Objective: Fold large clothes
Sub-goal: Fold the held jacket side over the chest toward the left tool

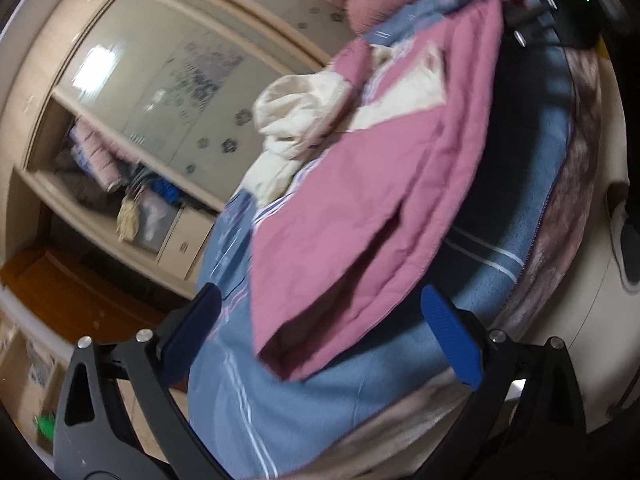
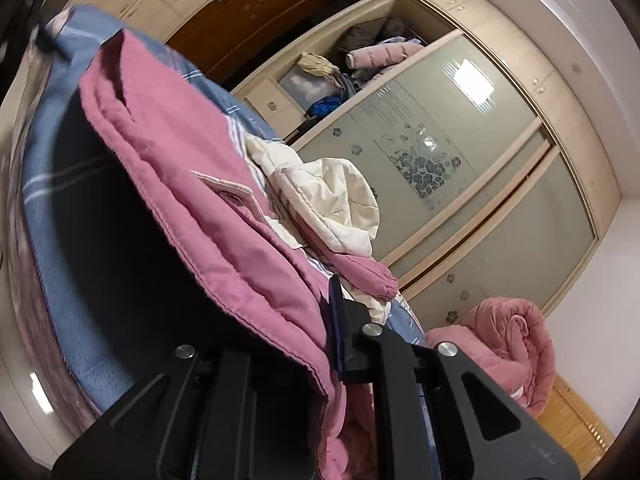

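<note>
No readable text is showing in either view.
The wardrobe [image 2: 460, 184] doors are carrying only flower patterns, not letters; a faint mark on the right tool [image 2: 336, 340] body is showing too blurred to make out, and the jacket [image 1: 352, 216] is showing no legible label.

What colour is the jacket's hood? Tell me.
Cream white; the jacket itself is pink. The hood shows best in the right wrist view.

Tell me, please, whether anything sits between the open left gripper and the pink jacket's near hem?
Nothing visible does. The left gripper is open, and the hem of the pink jacket hangs right in front of its fingers over the blue blanket. The right gripper is already clamped on another edge.
</note>
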Tool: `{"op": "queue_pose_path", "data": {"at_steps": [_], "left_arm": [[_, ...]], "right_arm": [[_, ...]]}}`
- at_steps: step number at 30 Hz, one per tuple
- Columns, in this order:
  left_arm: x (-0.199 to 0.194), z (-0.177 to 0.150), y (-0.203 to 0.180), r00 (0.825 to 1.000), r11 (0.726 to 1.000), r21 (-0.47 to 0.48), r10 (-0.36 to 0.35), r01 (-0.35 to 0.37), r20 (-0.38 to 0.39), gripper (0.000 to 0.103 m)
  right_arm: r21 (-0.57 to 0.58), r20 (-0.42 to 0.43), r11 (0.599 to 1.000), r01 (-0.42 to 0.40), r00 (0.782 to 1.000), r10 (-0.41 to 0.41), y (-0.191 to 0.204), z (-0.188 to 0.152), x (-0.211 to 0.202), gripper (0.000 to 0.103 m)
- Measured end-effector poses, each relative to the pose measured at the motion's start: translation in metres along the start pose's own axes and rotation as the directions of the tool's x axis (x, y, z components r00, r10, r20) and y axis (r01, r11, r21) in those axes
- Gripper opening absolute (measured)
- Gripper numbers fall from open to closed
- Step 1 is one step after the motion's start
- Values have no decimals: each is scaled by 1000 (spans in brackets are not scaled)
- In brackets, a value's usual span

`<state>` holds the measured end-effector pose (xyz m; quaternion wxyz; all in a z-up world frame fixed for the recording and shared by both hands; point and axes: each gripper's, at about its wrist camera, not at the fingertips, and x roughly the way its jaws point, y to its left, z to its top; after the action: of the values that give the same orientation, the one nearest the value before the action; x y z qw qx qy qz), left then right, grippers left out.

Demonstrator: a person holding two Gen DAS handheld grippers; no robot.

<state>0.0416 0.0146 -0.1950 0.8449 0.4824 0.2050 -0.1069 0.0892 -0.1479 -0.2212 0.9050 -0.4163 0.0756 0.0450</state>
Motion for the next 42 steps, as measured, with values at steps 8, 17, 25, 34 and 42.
{"op": "queue_pose_path", "data": {"at_steps": [8, 17, 25, 34, 42], "left_arm": [[55, 20, -16, 997, 996, 60, -72, 71, 10, 89], [96, 8, 41, 958, 857, -434, -277, 278, 68, 16], [114, 7, 44, 949, 685, -690, -316, 233, 6, 16], [114, 11, 41, 952, 652, -738, -302, 176, -40, 15], [120, 10, 35, 946, 675, -717, -317, 173, -71, 15]], "right_arm": [[79, 2, 997, -9, 1000, 9, -14, 8, 5, 13], [118, -24, 993, -24, 999, 27, -12, 6, 10, 13], [262, -102, 961, -92, 987, 122, -10, -3, 24, 13], [385, -158, 917, -99, 973, 171, -4, -10, 36, 11], [457, -190, 886, -82, 964, 187, 4, -15, 40, 11]]}}
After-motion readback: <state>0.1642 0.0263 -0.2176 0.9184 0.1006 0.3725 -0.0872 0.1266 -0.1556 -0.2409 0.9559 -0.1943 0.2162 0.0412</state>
